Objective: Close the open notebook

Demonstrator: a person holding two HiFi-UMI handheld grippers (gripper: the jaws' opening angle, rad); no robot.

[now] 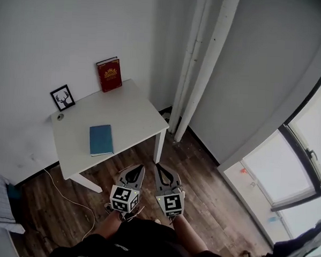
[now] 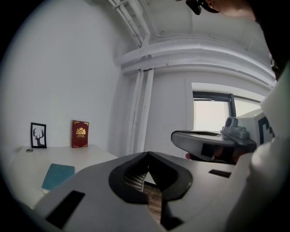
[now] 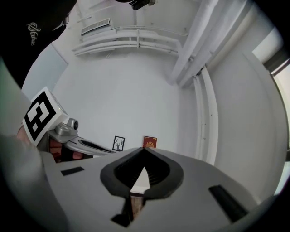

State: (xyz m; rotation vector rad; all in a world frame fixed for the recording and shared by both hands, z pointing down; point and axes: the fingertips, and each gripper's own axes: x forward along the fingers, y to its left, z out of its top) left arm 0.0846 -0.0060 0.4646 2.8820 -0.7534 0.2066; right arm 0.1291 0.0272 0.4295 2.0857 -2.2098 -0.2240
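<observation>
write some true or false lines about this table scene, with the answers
1. The notebook lies open. False: it lies closed on the table.
2. The red book stands against the wall. True.
3. Both grippers hover over the table. False: the left gripper and right gripper are short of its near edge, over the floor.
4. The right gripper is shut and holds nothing. True.

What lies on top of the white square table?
A closed teal notebook, an upright red book, a black-framed deer picture. Whatever is under the notebook is covered.
</observation>
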